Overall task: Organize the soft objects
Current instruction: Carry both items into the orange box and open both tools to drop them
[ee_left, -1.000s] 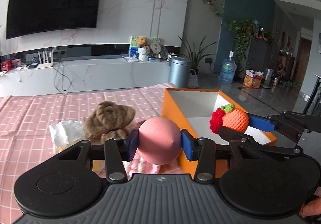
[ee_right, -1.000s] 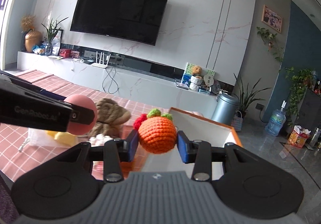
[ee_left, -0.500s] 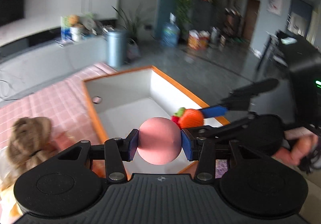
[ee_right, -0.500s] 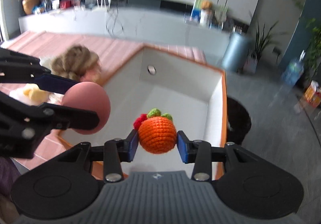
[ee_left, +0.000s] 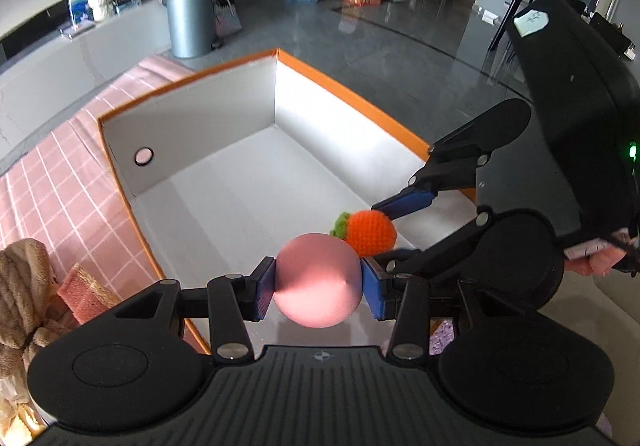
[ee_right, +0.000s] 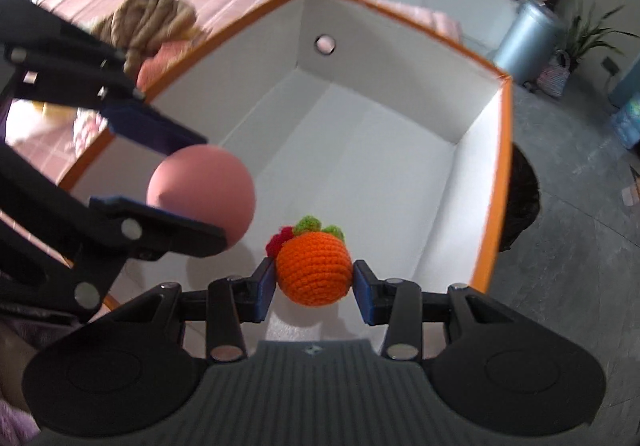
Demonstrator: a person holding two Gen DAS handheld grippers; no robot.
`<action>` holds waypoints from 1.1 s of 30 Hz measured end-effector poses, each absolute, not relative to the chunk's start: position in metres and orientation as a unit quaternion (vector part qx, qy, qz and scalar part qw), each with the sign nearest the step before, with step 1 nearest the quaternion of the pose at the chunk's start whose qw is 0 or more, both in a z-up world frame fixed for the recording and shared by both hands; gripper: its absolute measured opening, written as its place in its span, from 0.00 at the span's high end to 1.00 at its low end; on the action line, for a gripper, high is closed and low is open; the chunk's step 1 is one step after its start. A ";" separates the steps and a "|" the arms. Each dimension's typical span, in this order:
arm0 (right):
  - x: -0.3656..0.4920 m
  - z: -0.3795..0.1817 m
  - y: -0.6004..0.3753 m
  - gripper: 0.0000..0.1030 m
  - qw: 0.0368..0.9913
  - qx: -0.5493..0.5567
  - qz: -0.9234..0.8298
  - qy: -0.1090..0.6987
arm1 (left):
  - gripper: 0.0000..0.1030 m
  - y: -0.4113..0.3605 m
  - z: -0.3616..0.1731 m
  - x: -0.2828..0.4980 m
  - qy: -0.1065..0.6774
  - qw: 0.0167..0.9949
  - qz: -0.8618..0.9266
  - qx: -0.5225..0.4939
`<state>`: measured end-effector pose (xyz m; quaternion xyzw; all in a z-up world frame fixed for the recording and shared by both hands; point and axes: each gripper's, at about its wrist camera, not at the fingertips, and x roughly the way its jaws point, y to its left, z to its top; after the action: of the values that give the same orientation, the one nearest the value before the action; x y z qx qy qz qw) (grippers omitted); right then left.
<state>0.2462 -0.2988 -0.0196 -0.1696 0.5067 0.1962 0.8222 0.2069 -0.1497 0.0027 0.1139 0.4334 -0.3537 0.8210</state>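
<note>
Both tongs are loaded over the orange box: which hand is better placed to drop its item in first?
Probably the right. Its tongs hold the crocheted orange clearly over the white floor of the box. The left tongs hold the pink ball nearer the box's near edge.

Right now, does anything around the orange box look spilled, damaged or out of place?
Nothing stands out. The orange box sits upright on the pink checked cloth, its white inside bare and undamaged. The pink ball and the crocheted orange are each held in tongs above it. The brown plush lies on the cloth beside the box.
</note>
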 end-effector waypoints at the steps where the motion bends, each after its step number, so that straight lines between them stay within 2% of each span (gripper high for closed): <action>1: 0.248 -0.022 -0.299 0.60 0.818 -0.176 0.198 0.511 | 0.49 -0.152 0.000 0.210 0.439 0.818 -0.354 0.117; 13: 0.270 -0.039 -0.296 0.59 0.785 -0.187 0.193 0.558 | 0.47 -0.166 -0.014 0.216 0.468 0.804 -0.322 0.174; 20: 0.273 -0.041 -0.295 0.57 0.786 -0.183 0.187 0.560 | 0.38 -0.168 -0.016 0.209 0.458 0.808 -0.319 0.191; 27: 0.269 -0.032 -0.293 0.48 0.796 -0.185 0.188 0.544 | 0.31 -0.166 -0.014 0.202 0.454 0.810 -0.321 0.186; 30: 0.262 -0.023 -0.296 0.36 0.807 -0.193 0.175 0.531 | 0.31 -0.163 -0.012 0.199 0.450 0.814 -0.322 0.178; 33: 0.256 -0.015 -0.301 0.35 0.816 -0.183 0.170 0.522 | 0.31 -0.157 -0.007 0.194 0.440 0.823 -0.320 0.166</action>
<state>0.2560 -0.3009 -0.0152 -0.1829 0.5215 0.1701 0.8159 0.1942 -0.1572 -0.0066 0.1658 0.4400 -0.3200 0.8225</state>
